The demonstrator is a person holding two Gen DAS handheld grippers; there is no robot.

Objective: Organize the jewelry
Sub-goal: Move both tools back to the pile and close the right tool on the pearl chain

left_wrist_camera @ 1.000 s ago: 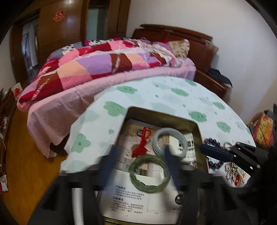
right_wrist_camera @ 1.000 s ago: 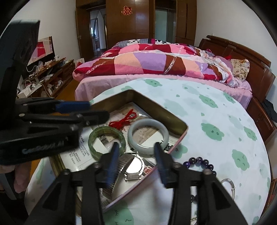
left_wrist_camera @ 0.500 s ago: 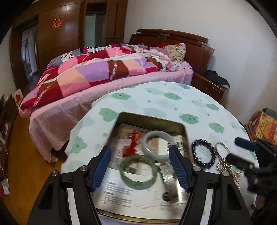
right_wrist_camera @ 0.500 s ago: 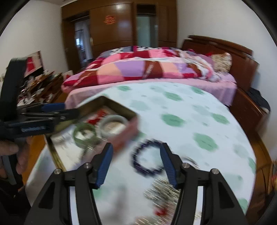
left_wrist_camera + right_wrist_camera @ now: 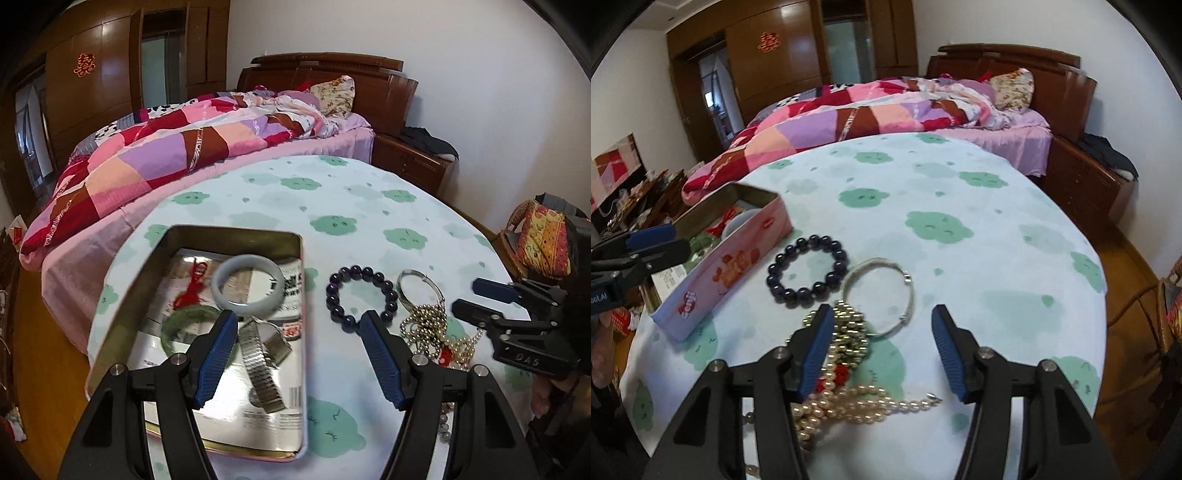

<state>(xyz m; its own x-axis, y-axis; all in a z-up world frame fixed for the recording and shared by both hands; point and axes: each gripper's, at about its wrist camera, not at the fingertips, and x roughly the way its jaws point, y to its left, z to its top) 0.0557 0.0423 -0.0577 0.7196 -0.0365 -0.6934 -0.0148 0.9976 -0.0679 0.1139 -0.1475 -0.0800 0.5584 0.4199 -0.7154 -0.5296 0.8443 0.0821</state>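
An open tin box [image 5: 236, 233] [image 5: 738, 251] on the round table holds a pale jade bangle [image 5: 248, 290], a green bangle [image 5: 177, 325], a red cord [image 5: 192, 286] and a metal watch [image 5: 260, 362]. On the cloth to its right lie a dark bead bracelet [image 5: 360, 295] [image 5: 807, 271], a silver bangle [image 5: 419, 286] [image 5: 879, 295] and a heap of gold and pearl beads [image 5: 432, 328] [image 5: 846, 369]. My left gripper [image 5: 299, 350] is open over the box's right wall. My right gripper [image 5: 882, 347] is open, empty, above the bead heap and silver bangle.
The table [image 5: 960, 221] wears a pale cloth with green clouds. A bed with a patchwork quilt [image 5: 177, 147] stands behind it. A wooden nightstand [image 5: 410, 162] is at the back right, a patterned bag [image 5: 543, 240] at the right.
My right gripper has swung right from over the tin box to the loose jewelry. My left gripper has shifted right and pulled back a little. The watch now lies inside the box.
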